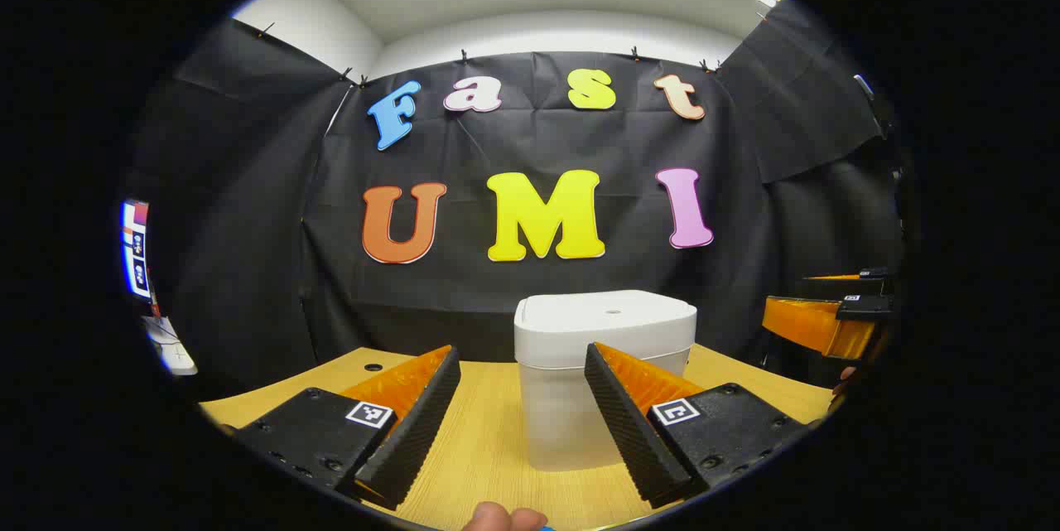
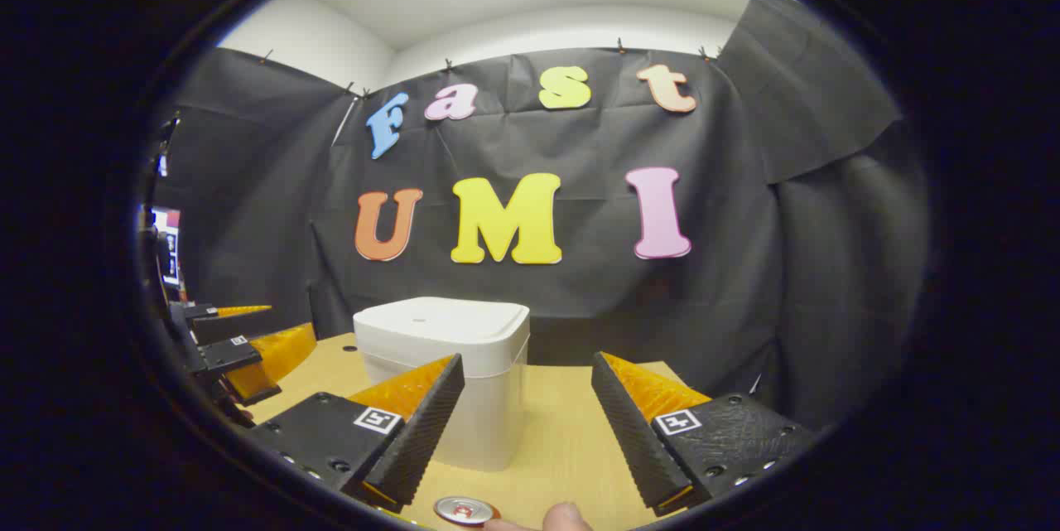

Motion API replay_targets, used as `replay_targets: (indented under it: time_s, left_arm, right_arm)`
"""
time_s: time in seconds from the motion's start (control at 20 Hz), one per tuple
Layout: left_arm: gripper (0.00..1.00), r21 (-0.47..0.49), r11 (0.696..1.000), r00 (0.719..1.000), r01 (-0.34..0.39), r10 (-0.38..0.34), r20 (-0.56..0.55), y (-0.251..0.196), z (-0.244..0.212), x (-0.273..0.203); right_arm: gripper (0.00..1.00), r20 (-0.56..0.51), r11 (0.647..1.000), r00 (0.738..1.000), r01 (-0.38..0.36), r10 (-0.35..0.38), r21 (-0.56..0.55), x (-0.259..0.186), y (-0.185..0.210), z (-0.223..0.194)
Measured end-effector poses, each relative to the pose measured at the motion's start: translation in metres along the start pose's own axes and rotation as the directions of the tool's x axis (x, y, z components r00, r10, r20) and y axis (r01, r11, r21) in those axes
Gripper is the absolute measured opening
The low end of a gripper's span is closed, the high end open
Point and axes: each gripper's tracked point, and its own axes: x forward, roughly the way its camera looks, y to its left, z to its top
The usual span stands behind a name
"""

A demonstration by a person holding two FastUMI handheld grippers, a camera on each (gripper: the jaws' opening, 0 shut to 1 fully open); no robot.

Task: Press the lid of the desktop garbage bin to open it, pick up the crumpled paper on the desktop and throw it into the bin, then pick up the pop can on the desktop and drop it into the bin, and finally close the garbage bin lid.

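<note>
**Both grippers spread, bin lid down**

Here, in the left gripper view, your left gripper (image 1: 522,423) sits at the bottom of the frame with its two fingers wide apart and nothing between them. Straight ahead, just right of center, the white garbage bin (image 1: 604,374) stands upright on the wooden tabltop (image 1: 489,448), and its lid (image 1: 609,314) lies flat and closed. The right-hand finger overlaps the bin's lower right side in the picture; whether it touches the bin, you cannot tell. At the right edge of that frame, level with the bin's top, your right gripper (image 1: 832,311) shows from the side, well apart from the bin. A fingertip (image 1: 501,518) peeks in at the bottom center.

In the right gripper view, your right gripper (image 2: 526,423) also has its fingers spread with nothing held. The bin (image 2: 464,382) stands left of center, partly behind the left-hand finger, lid (image 2: 443,320) shut. The top of the pop can (image 2: 464,509) shows at the very bottom of the frame, just below the bin and between the fingers' bases, upright on the tabletop (image 2: 563,432). Your left gripper (image 2: 240,340) appears at the left edge, beside the bin.
</note>
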Motion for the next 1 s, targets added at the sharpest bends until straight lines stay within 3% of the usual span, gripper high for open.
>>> replay_targets:
  time_s: [0.25,0.6,1.0]
  left_arm:
    - [0.97,0.025,1.0,1.0,0.007,-0.007,0.003,-0.003,0.005,-0.001]
    - [0.97,0.015,1.0,1.0,0.021,-0.021,0.002,-0.002,0.002,-0.003]
    - [0.97,0.021,0.999,0.999,0.033,-0.033,0.01,-0.009,0.005,-0.004]
  right_arm:
    - [0.95,-0.033,0.999,0.998,0.049,-0.048,0.02,0.001,-0.013,-0.011]
    - [0.96,0.005,0.996,0.996,0.088,-0.088,0.001,-0.001,-0.026,0.0]
    - [0.96,0.011,0.995,0.995,0.1,-0.1,0.004,-0.008,-0.036,0.001]
